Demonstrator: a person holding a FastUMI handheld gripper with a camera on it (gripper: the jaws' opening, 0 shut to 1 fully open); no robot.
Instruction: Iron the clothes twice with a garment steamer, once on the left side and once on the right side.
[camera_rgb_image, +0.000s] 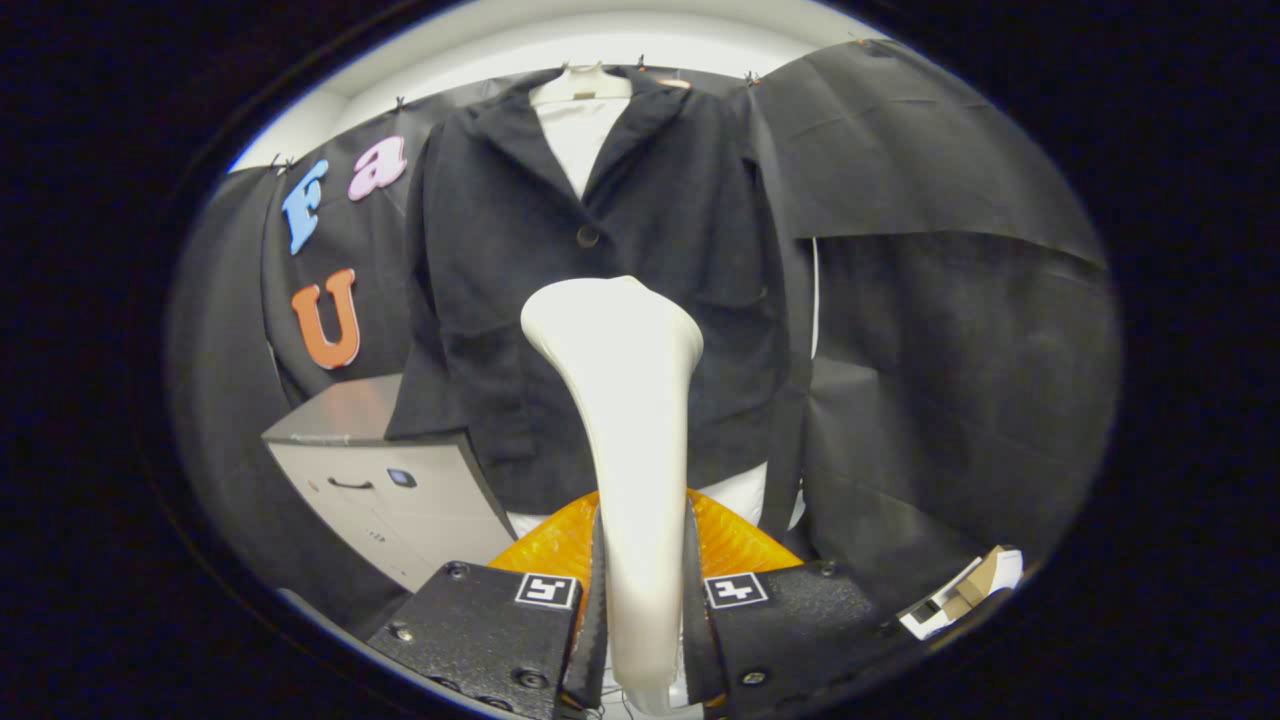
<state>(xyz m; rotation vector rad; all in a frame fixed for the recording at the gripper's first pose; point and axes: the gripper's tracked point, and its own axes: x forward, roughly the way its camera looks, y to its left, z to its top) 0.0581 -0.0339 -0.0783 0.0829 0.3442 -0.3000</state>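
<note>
Left of the scene, a grey cabinet (385, 480) w/ a dark drawer handle is standing against the booth wall, its top corner sitting under the jacket's left sleeve.

Centre: the black jacket (600, 300) is hanging on a white mannequin form (582, 115), lapels open over a white shirt front, one button (588, 236) fastened at mid-chest. The hem is ending just above an orange dome-shaped base (735, 540), which is showing behind the fingers.

The gripper (640, 610) is pinching the white garment steamer (625, 420) — both black fingers (505, 625) are pressing on the lower handle from either side, approx. upright. The steamer is rising between the fingers, widening into a flat head that is overlapping the jacket front below the button; contact w/ the fabric cannot be told from this view.

Right of the fingers, a small white and tan box (965, 590) is lying near the black cloth — details too small to tell.
</note>
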